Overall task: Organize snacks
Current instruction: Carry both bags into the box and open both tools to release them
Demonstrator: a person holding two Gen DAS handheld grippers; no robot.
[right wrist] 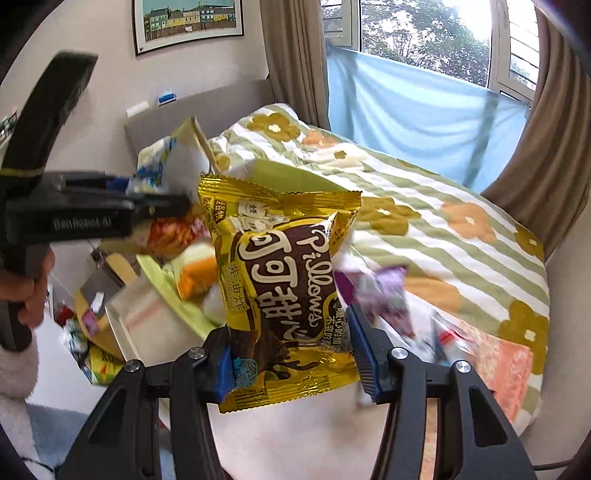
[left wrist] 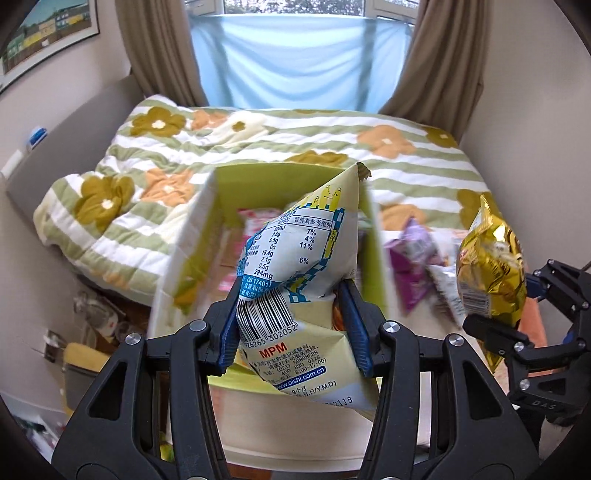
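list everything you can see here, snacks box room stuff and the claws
pale yellow snack bag: 1, cream with blue print, in left claw
gold snack bag: 1, gold and brown, in right claw
box: 1, green inside, on the bed, snacks in it
purple packet: 1, on the bed right of the box
quilt: 1, green stripes, flowers
curtains: 2, brown, beside window
blue cloth: 1, across window
picture: 1, on wall
left claw: shut on bag
right claw: shut on bag

A crumpled pale-yellow snack bag (left wrist: 295, 280) hangs above the green box (left wrist: 258, 177), beside an upright gold Pillows packet (right wrist: 284, 280).
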